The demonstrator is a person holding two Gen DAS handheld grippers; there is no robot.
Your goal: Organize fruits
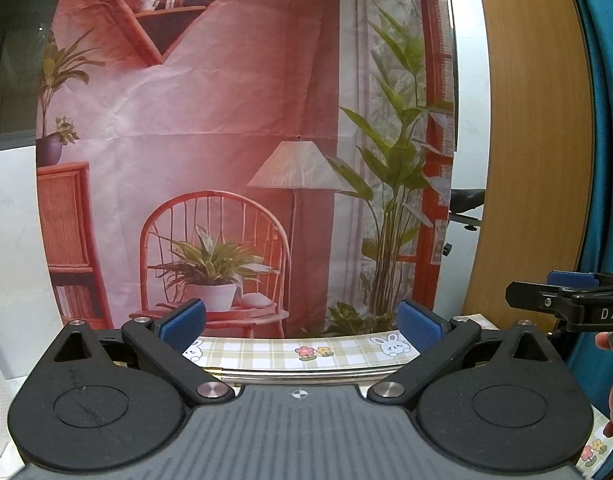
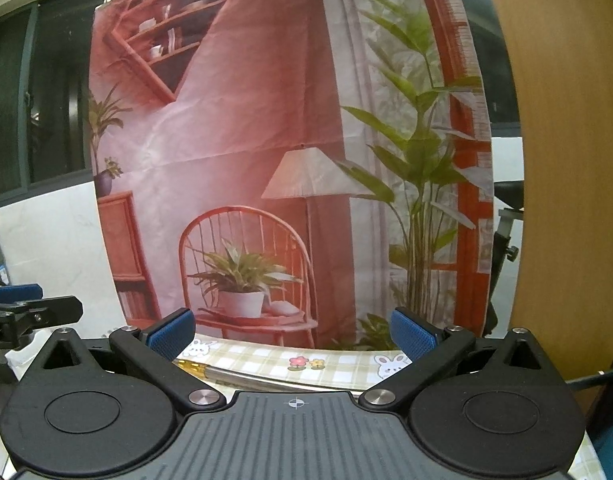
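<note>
While no fruit shows — left gripper [image 1: 302, 322], right gripper [image 2: 292, 332] jaws apart.

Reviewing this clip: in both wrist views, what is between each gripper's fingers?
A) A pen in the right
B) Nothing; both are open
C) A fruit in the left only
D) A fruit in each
B: the left gripper and right gripper stand wide apart with only the checked tablecloth showing between them; no fruit is in view.

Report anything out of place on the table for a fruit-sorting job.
No fruit is in view. A metal rod with a brass tip lies slantwise on the checked tablecloth, just ahead of the open, empty right tool. The left tool is open too.
</note>
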